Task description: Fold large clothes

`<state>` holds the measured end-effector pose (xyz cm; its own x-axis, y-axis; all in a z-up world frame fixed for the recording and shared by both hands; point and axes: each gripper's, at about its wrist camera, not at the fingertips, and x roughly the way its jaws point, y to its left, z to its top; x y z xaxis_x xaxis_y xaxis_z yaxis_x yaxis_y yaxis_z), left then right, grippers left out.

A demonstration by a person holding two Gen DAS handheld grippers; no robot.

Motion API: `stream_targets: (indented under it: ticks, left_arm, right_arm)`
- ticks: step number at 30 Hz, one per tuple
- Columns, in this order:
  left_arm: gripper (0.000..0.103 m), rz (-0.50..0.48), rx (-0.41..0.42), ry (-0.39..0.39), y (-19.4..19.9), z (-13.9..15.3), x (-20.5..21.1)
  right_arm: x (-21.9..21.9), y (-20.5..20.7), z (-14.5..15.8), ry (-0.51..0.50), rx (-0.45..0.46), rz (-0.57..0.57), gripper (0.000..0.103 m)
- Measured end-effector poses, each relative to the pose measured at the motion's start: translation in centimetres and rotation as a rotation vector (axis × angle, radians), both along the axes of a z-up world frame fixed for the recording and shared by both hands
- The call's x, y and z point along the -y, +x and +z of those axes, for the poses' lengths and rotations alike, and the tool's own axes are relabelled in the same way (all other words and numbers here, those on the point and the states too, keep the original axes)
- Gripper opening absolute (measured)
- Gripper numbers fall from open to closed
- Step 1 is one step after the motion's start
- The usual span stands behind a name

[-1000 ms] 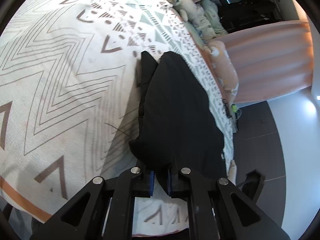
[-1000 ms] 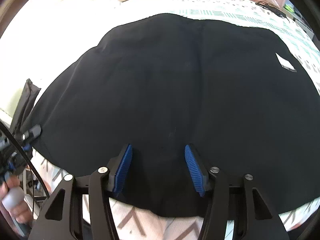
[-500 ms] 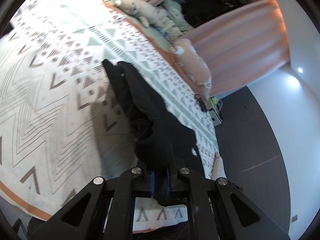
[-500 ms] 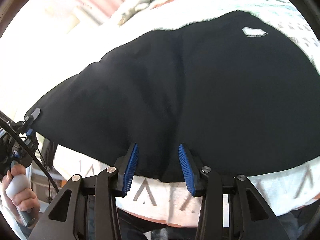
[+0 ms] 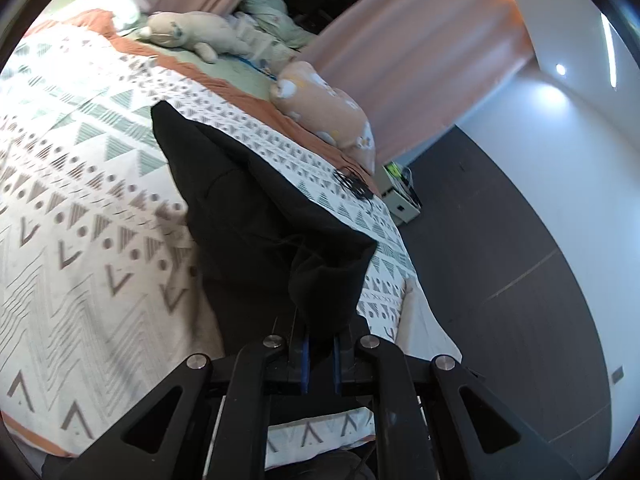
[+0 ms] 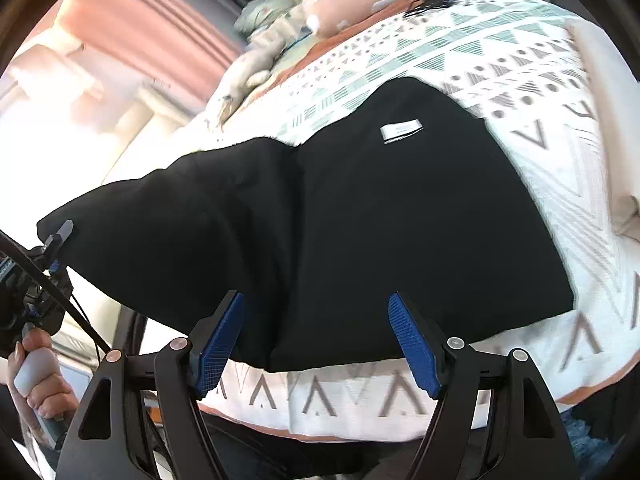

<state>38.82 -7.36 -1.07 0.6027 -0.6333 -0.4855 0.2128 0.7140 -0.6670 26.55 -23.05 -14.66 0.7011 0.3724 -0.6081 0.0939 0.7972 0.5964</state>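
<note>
From the left wrist camera, the left gripper (image 5: 319,354) has its jaws clamped on a bunched corner of a black garment (image 5: 256,216), holding that corner raised off the bed (image 5: 80,208). The rest of the cloth trails away across the bed's patterned cover, which has grey, green and brown triangles and zigzags. Beyond it lie a beige plush toy (image 5: 188,32) and a peach pillow (image 5: 324,108) near pink curtains (image 5: 420,56); dark flooring (image 5: 500,260) runs along the right. From the right wrist camera, the right gripper (image 6: 316,336) has its jaws apart and opening, with the near edge of the black garment (image 6: 360,216) between the blue pads, which do not press on it. The garment lies mostly flat on the bed (image 6: 560,128), a small white label (image 6: 401,129) showing on top. Its left corner is lifted, pinched by the left gripper (image 6: 56,240), whose handle a hand (image 6: 38,376) grips at lower left.
</note>
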Motion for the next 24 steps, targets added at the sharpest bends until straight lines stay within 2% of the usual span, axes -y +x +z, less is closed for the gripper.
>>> stream_targets:
  ticks: [5,10,12,14,15,16,17,18,19,21,22,24]
  left_arm:
    - [0.010,-0.057,0.011,0.037,0.8,0.5,4.5]
    - [0.010,-0.122,0.010,0.067,1.1,-0.2,9.0]
    - [0.010,-0.150,-0.001,0.068,1.4,-0.8,10.9]
    - [0.010,-0.179,-0.014,0.072,1.8,-1.5,12.8]
    - [0.010,-0.197,-0.023,0.078,2.0,-2.1,13.9]
    - [0.010,-0.212,-0.030,0.082,2.0,-2.5,14.8]
    - [0.010,-0.225,-0.040,0.087,2.1,-2.9,15.7]
    - [0.010,-0.241,-0.058,0.101,2.1,-3.6,16.7]
    - [0.010,-0.256,-0.072,0.115,2.2,-4.1,17.6]
    - [0.012,-0.288,-0.121,0.163,2.2,-5.6,19.7]
    - [0.014,-0.309,-0.151,0.172,2.3,-6.4,20.6]
    - [0.026,-0.366,-0.222,0.169,2.4,-8.2,22.1]
  right_arm:
    - [3.6,-1.4,-1.1,0.031,0.025,-0.054,0.073]
    - [6.7,-2.6,2.1,0.057,0.031,-0.116,0.073]
    - [8.1,-3.2,4.4,0.064,0.027,-0.145,0.073]
    - [8.9,-3.9,3.4,0.072,0.020,-0.172,0.073]
    - [9.0,-4.1,4.6,0.076,0.018,-0.183,0.073]
    - [9.3,-5.0,4.5,0.081,0.016,-0.193,0.073]
    - [9.7,-6.2,4.6,0.085,0.012,-0.205,0.073]
    - [10.1,-5.6,5.5,0.085,0.006,-0.210,0.073]
    - [10.2,-7.1,6.0,0.091,0.000,-0.217,0.073]
    - [11.2,-8.4,6.9,0.103,-0.008,-0.225,0.073]
    - [11.4,-9.3,7.5,0.103,-0.011,-0.230,0.073]
    - [11.6,-10.2,8.0,0.106,-0.015,-0.237,0.073]
